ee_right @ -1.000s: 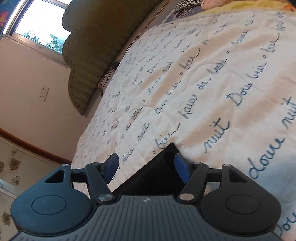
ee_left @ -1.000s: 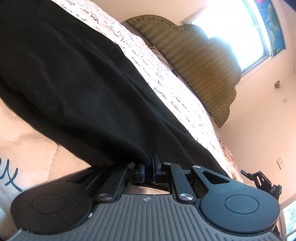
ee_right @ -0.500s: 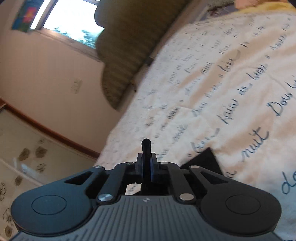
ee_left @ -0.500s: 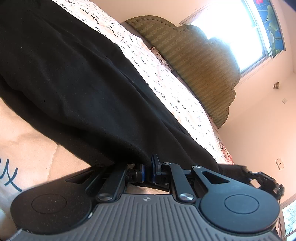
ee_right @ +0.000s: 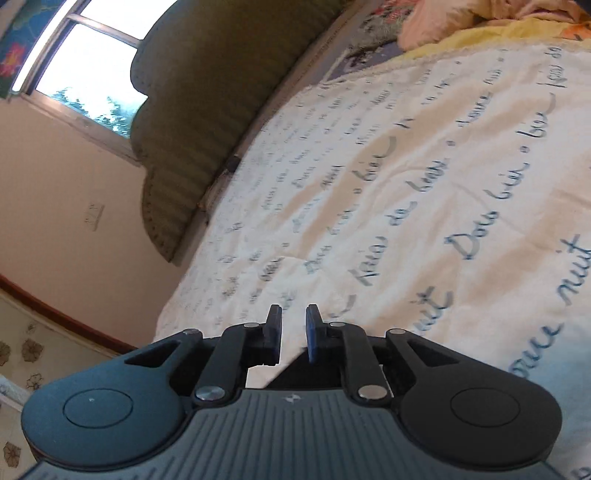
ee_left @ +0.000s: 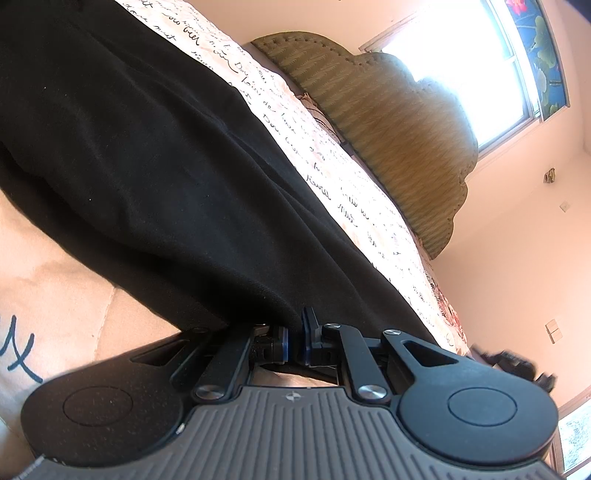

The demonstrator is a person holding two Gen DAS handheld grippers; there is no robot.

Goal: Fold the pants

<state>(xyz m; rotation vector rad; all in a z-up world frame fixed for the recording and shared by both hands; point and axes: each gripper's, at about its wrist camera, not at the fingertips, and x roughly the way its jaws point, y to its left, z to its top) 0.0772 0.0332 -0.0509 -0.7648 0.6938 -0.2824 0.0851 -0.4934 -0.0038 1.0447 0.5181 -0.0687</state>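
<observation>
The black pants (ee_left: pixel 147 147) lie stretched across a cream bedspread (ee_left: pixel 343 177) with handwritten script. My left gripper (ee_left: pixel 295 334) is shut on an edge of the pants, and the cloth bunches up between its blue pads. In the right wrist view, my right gripper (ee_right: pixel 293 328) is opening, with a narrow gap between its pads and only bedspread (ee_right: pixel 443 184) showing through it. A dark corner of the pants (ee_right: pixel 295 376) shows low behind the fingers, and the pads are not pressing on it. The right gripper (ee_left: pixel 517 363) also appears blurred at the far right of the left wrist view.
A green scalloped headboard (ee_left: pixel 388 122) stands at the bed's far end under a bright window (ee_left: pixel 461 74). Pink and yellow bedding (ee_right: pixel 480 22) is heaped near the headboard (ee_right: pixel 207 92). The bed's edge drops off at the left toward a wall with floral paper (ee_right: pixel 29 354).
The right gripper's jaws closed from wide apart, then parted slightly. The pants corner between them now sits lower, behind the fingers. The left gripper keeps its hold and has not moved.
</observation>
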